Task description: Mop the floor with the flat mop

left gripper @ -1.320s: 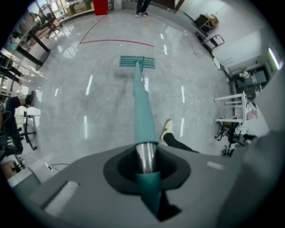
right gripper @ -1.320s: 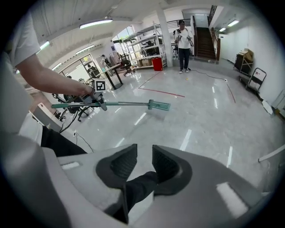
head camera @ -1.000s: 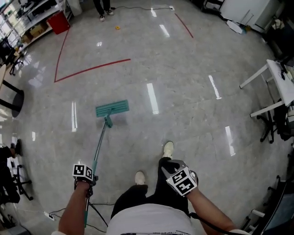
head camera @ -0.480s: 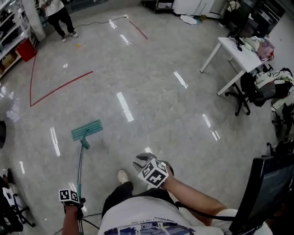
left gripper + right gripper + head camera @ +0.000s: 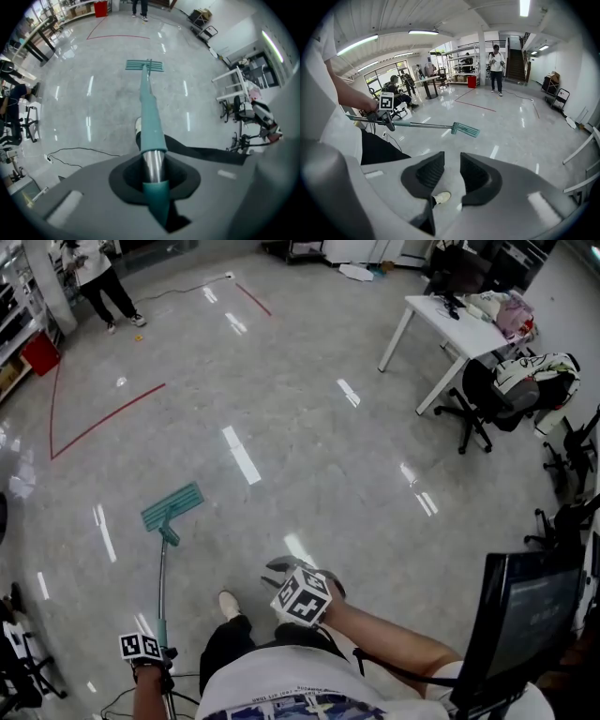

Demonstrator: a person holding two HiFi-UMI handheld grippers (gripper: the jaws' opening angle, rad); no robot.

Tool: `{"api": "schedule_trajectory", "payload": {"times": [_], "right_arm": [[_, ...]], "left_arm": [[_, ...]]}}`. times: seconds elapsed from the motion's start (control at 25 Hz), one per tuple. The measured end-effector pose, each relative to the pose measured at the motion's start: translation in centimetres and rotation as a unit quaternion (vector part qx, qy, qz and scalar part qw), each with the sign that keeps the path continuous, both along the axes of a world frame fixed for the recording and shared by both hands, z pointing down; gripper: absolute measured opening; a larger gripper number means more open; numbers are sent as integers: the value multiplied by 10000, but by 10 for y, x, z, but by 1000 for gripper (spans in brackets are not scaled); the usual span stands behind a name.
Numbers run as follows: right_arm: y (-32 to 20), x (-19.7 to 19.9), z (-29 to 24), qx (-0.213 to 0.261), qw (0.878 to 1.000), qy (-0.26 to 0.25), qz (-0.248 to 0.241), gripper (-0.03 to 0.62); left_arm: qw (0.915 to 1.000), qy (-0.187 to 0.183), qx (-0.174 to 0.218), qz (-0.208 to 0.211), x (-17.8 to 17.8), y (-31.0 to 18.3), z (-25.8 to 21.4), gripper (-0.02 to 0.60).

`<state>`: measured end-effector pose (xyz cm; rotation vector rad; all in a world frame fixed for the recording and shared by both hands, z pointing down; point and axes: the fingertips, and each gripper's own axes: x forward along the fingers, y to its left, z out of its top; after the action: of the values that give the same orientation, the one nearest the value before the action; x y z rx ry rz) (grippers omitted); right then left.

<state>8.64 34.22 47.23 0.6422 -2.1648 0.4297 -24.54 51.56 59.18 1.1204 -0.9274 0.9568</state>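
Observation:
The flat mop's teal head point(image 5: 172, 506) lies flat on the grey floor ahead and to the left. Its handle point(image 5: 161, 587) runs back to my left gripper point(image 5: 145, 652), which is shut on it. In the left gripper view the handle point(image 5: 151, 122) passes between the jaws of the left gripper point(image 5: 153, 171) and ends at the mop head point(image 5: 144, 65). My right gripper point(image 5: 281, 568) hovers in front of my body, apart from the mop. In its own view the right gripper point(image 5: 451, 159) stands narrowly open with nothing between the jaws, and the mop head point(image 5: 465, 130) lies beyond.
A white table point(image 5: 459, 320) and an office chair with a backpack point(image 5: 511, 381) stand at the right. A monitor point(image 5: 525, 615) is close at the lower right. A person point(image 5: 94, 277) stands far off by a red tape line point(image 5: 103, 418). A cable point(image 5: 79, 152) lies behind my left side.
The head view has swung right, bringing the table, chair and monitor into sight. The right gripper has drifted left in front of my body. The left gripper keeps its hold on the handle.

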Motion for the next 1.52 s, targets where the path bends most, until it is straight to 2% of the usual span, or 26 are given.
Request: {"api": "schedule_trajectory", "payload": {"times": [0.32, 0.52, 0.76, 1.0, 1.52], "right_arm": [[25, 5, -5, 201, 9997, 91, 136, 110], [36, -21, -16, 307, 9994, 79, 153, 110], [60, -67, -19, 323, 9995, 63, 12, 110], [77, -97, -21, 382, 9992, 97, 3, 110], [106, -113, -16, 300, 9990, 314, 113, 100]], "left_arm": [[9990, 41, -150, 412, 3, 38, 14, 60], [9977, 101, -137, 662, -9, 53, 14, 60], [9948, -29, -156, 1002, -40, 78, 21, 60], [9938, -16, -263, 1080, -65, 103, 31, 60], [9908, 83, -385, 1295, -85, 122, 37, 60]]}}
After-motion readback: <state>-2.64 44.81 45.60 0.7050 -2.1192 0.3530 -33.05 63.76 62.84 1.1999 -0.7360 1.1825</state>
